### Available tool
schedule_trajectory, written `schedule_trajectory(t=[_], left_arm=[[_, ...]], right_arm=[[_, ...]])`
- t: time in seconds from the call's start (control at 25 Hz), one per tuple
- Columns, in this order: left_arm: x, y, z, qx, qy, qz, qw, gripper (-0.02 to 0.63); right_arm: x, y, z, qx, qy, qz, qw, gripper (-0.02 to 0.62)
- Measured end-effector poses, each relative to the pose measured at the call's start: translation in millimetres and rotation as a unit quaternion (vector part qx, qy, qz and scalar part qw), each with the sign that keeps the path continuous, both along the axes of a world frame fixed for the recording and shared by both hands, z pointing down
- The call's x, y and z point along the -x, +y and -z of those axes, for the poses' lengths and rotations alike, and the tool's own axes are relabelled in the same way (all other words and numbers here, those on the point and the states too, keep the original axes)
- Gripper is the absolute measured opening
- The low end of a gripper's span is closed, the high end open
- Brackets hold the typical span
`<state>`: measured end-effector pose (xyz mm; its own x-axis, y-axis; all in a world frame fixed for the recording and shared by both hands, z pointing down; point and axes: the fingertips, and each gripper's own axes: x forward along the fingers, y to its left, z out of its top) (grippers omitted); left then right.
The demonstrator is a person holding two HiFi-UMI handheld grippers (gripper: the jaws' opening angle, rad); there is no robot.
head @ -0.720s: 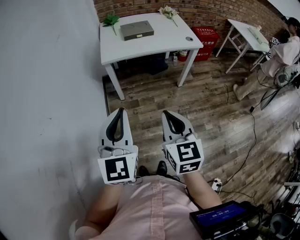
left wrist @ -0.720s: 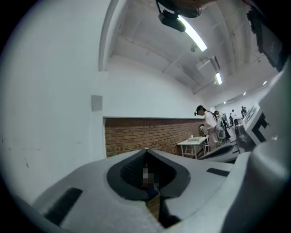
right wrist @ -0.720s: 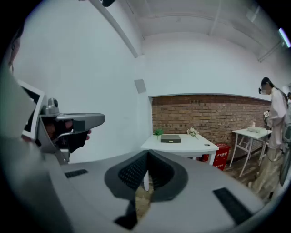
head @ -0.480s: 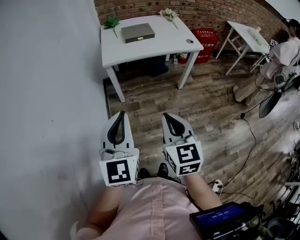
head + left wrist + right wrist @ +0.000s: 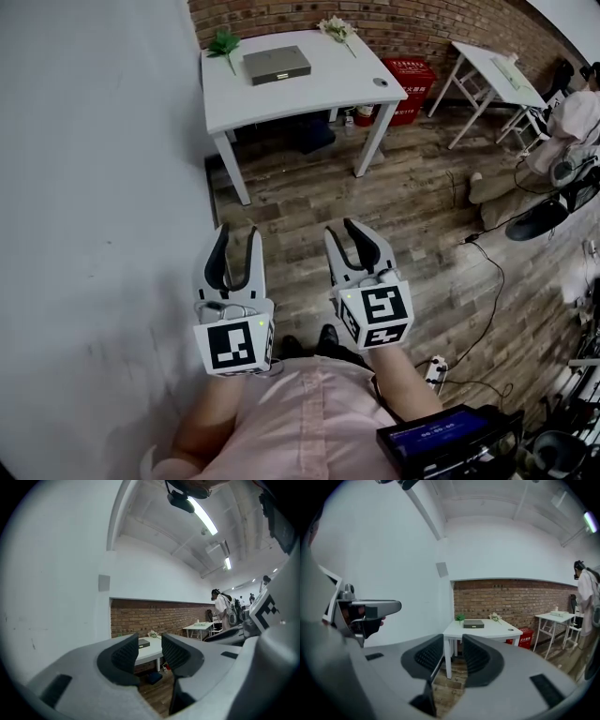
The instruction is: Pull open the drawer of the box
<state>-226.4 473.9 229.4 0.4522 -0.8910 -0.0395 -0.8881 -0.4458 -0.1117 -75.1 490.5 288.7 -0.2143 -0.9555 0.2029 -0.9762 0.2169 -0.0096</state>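
A flat grey box (image 5: 276,64) lies near the back of a white table (image 5: 309,94) against the brick wall, far ahead of me. Both grippers hang close to my body over the wooden floor, well short of the table. The left gripper (image 5: 236,234) is open with nothing between its fingers, and so is the right gripper (image 5: 343,230). In the left gripper view, the box (image 5: 144,642) shows small between the spread jaws of the left gripper (image 5: 149,639). In the right gripper view, the box (image 5: 474,624) sits on the table (image 5: 487,632) above the right gripper (image 5: 452,641).
A green plant (image 5: 223,40) and white flowers (image 5: 336,24) flank the box. A red crate (image 5: 411,70) stands right of the table, then a second white table (image 5: 492,70). A person (image 5: 572,112) is at the far right. A white wall (image 5: 94,187) runs along my left; cables cross the floor.
Both grippers' jaws have gone from tips together to spread apart. The grippers stay in about the same place. The person at the right has shifted.
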Motion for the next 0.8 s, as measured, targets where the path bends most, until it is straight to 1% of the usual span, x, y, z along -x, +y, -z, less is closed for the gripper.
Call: schedule_trajectory(t=[0.16,0.36,0.6,0.8], left_arm=[[5,0,-1,-0.001,-0.003,-0.002,1.0000,0.152],[7,-15,-15,0.014,-0.007,-0.003,0.9999,0.152],[-4,-46,-26,0.015,-0.014,0.006,0.9998,0.152],[-22,-87,-32,0.021,-0.030,0.017,0.9992,0.152]], right_arm=[[2,1,-3,0.003,0.006,-0.009,1.000,0.130],[3,-11,-12,0.009,0.011,-0.010,1.000,0.131],[-10,-47,-27,0.013,0.011,-0.001,1.000,0.127],[-24,-96,-32,0.015,0.008,0.016,1.000,0.124]])
